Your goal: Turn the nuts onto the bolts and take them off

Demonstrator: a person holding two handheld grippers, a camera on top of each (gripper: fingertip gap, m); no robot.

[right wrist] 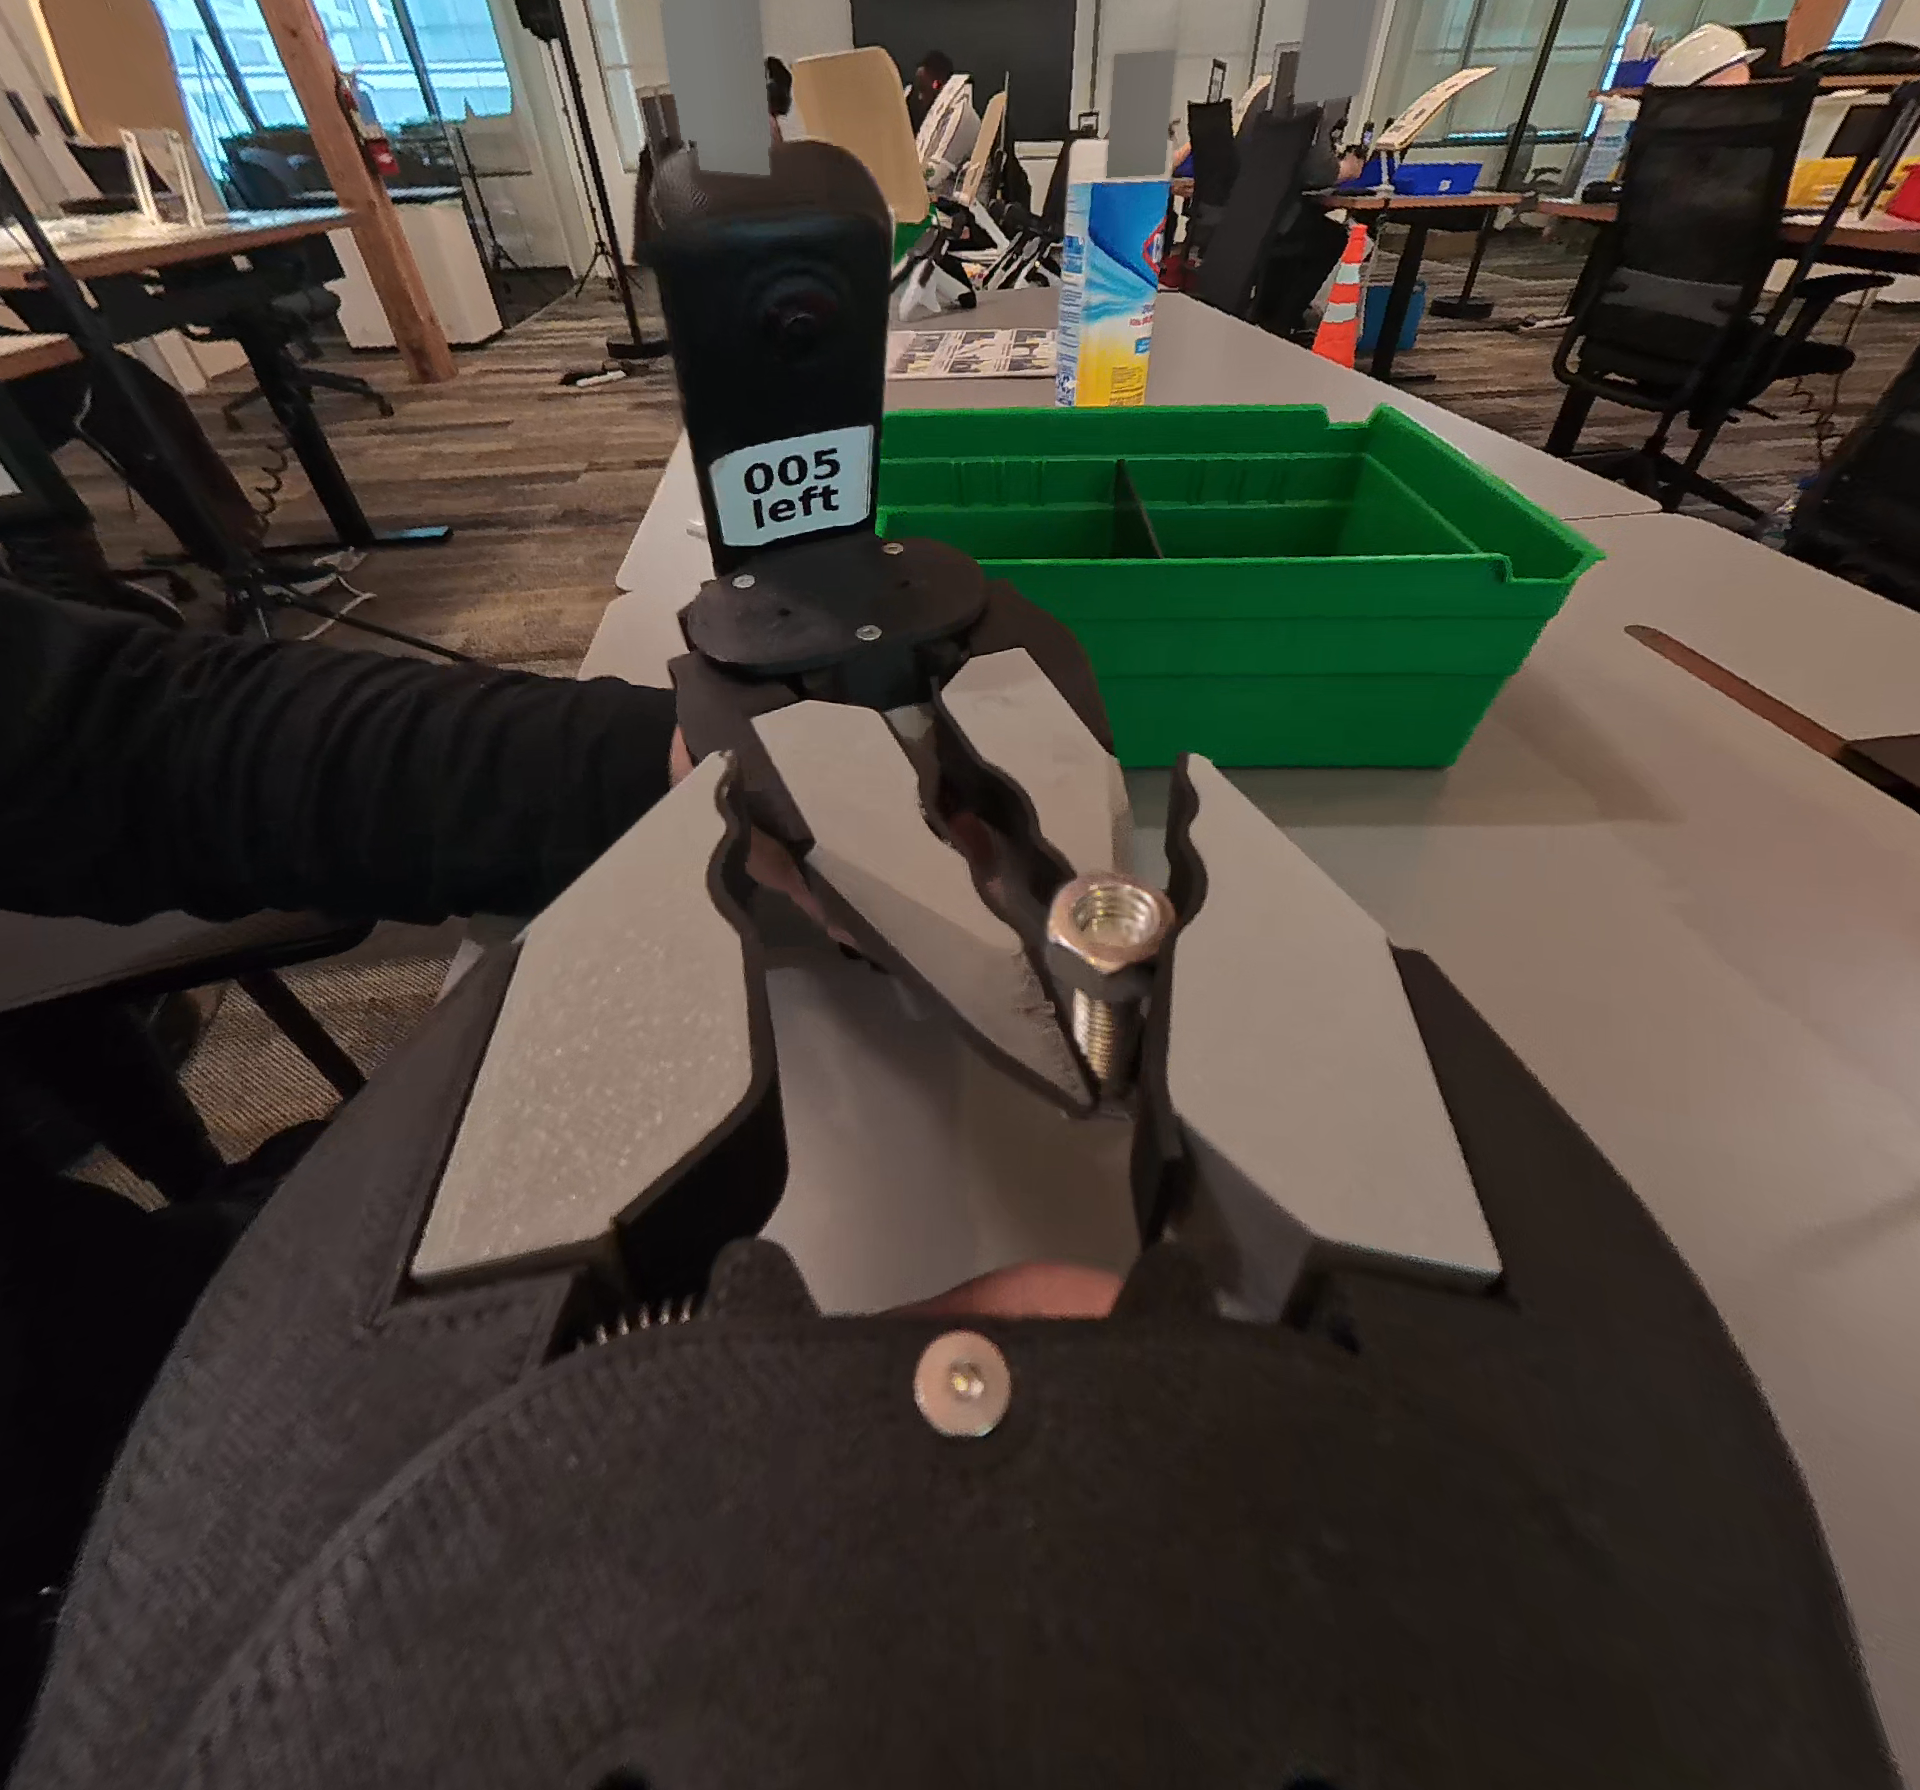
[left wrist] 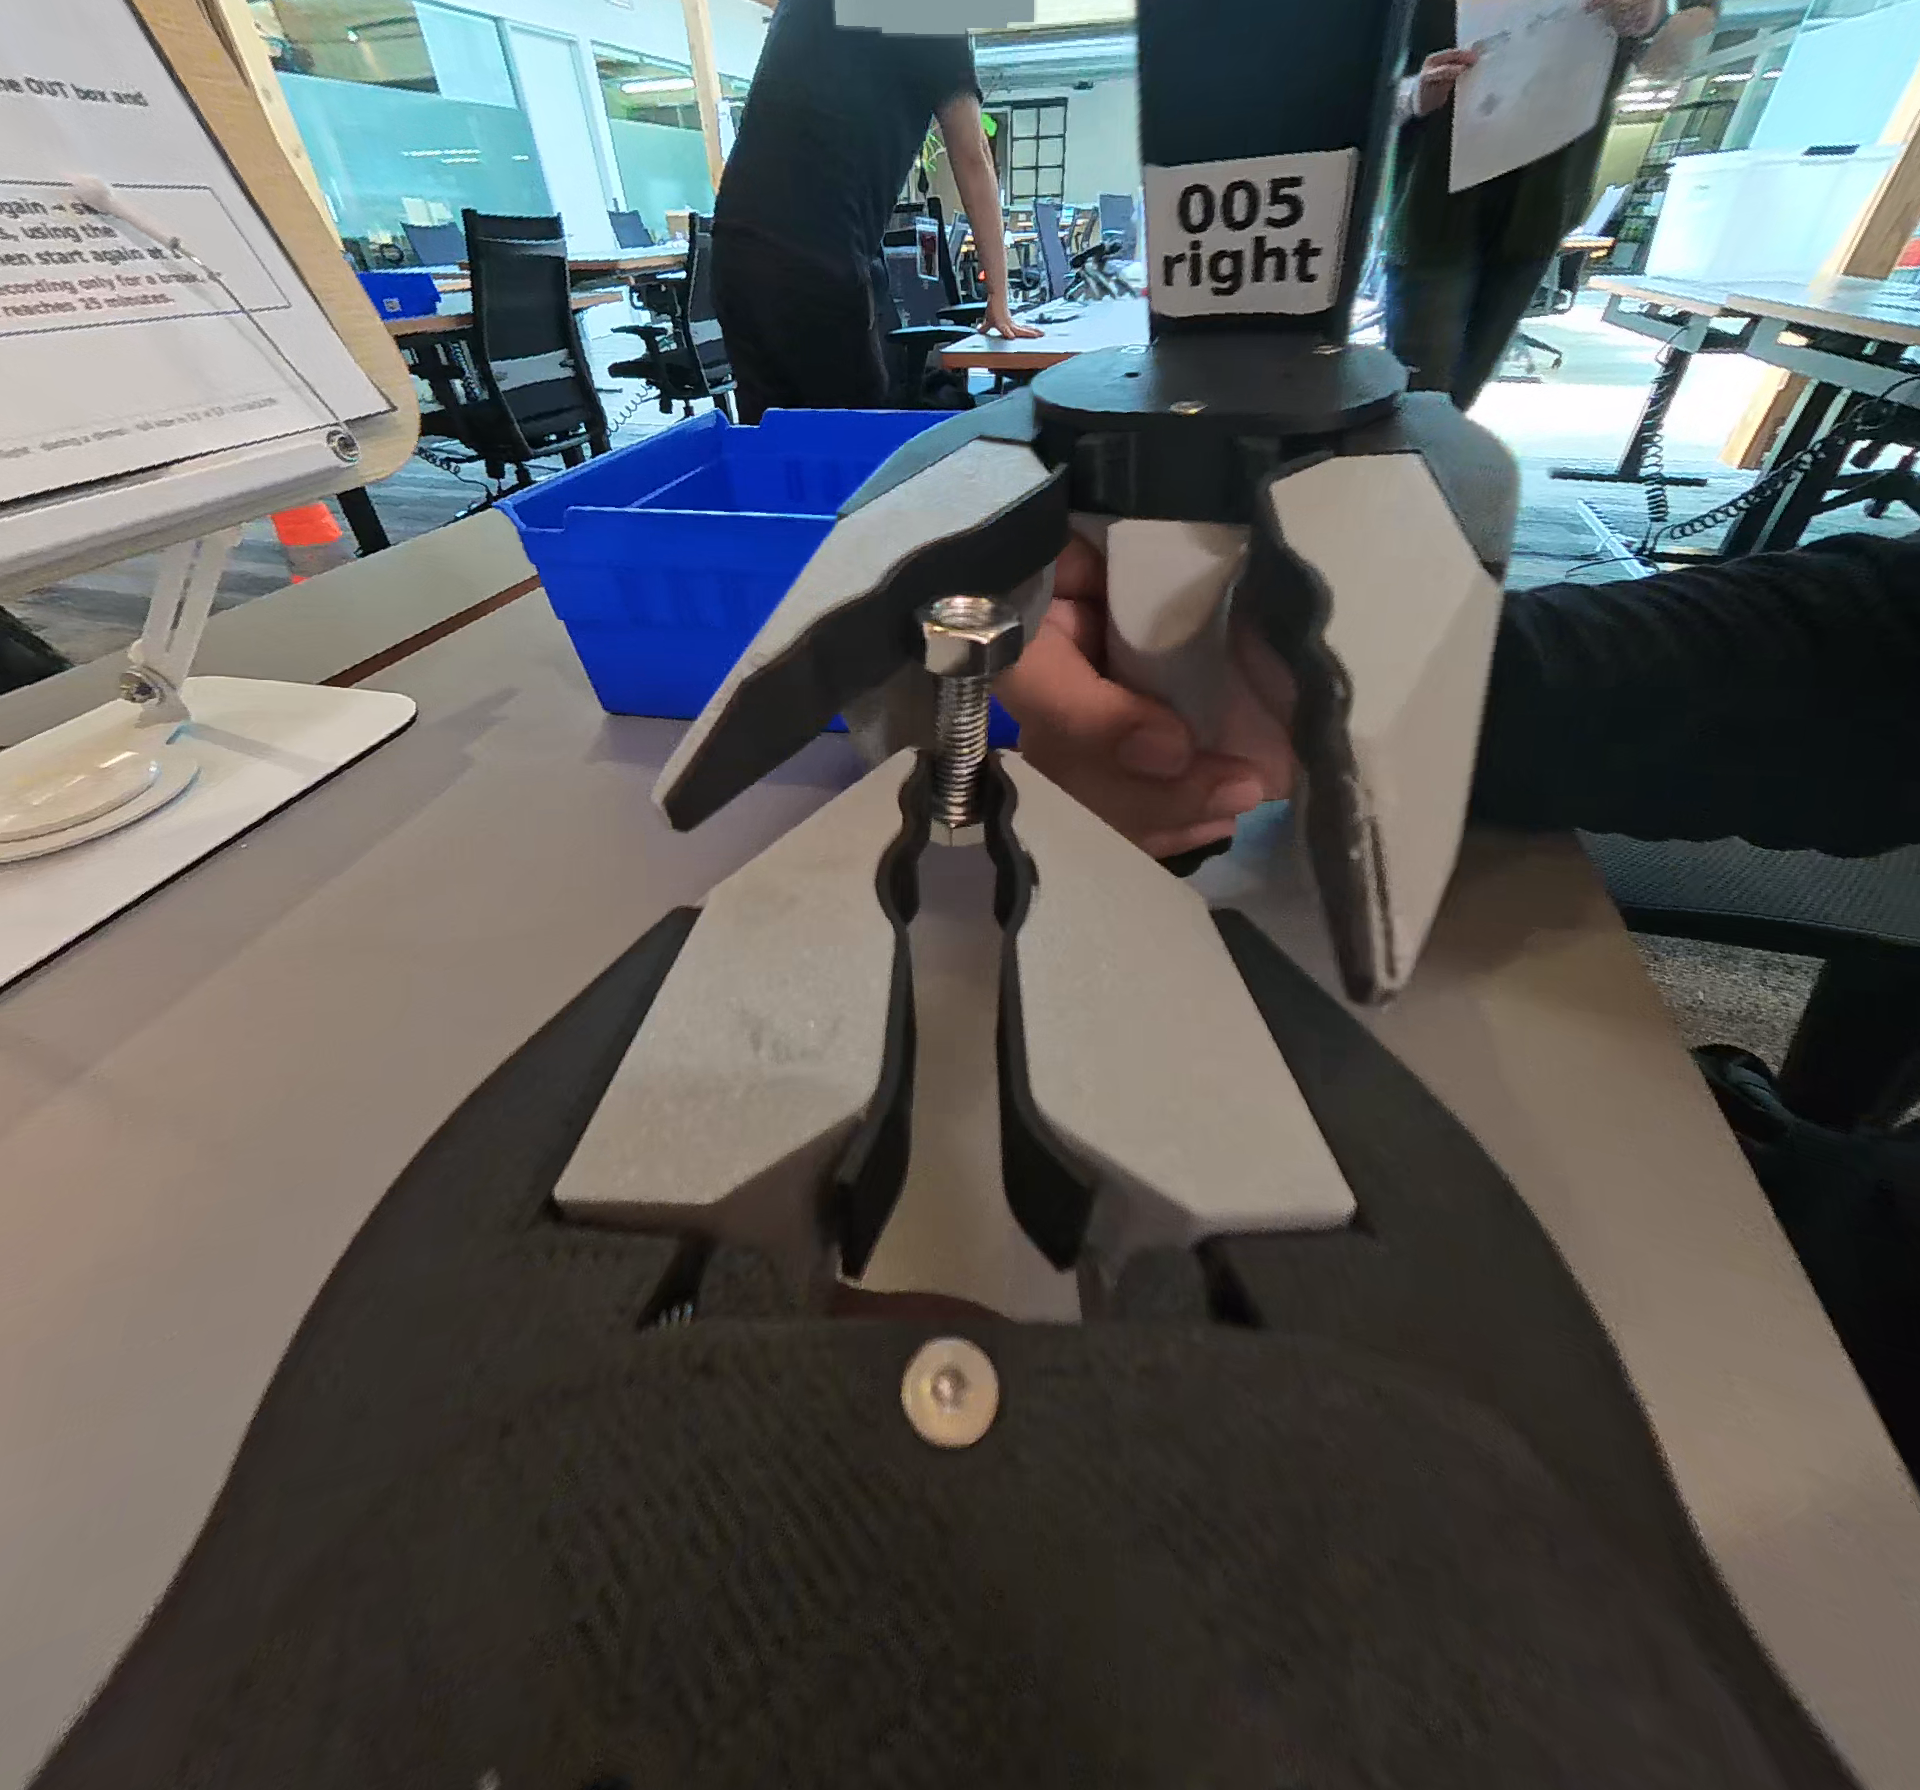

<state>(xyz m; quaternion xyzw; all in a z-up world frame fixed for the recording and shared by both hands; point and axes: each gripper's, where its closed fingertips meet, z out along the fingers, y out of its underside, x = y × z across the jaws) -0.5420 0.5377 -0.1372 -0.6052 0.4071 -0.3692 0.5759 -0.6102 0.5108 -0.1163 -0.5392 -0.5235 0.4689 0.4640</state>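
A steel bolt [left wrist: 958,732] stands upright with a hex nut [left wrist: 966,634] on its top end. My left gripper [left wrist: 958,790] is shut on the bolt's lower end. My right gripper [left wrist: 1023,893] faces it with its jaws wide open around the nut. In the right wrist view the nut [right wrist: 1107,930] rests against the inner pad of my right gripper's right-hand finger [right wrist: 1278,1013]. The other finger [right wrist: 623,1013] is well clear of it. The bolt [right wrist: 1101,1034] sits in the left gripper's tips [right wrist: 1091,1106]. The right gripper [right wrist: 953,784] holds nothing.
A blue bin [left wrist: 665,577] stands on the grey table [left wrist: 312,961] behind the grippers. A green divided bin [right wrist: 1247,618] stands on the other side. A paper sheet on a white stand [left wrist: 156,286] is at the left. A wipes canister [right wrist: 1107,296] stands farther back. People stand behind. Across from one pair of fingers to the other is roughly 6 cm.
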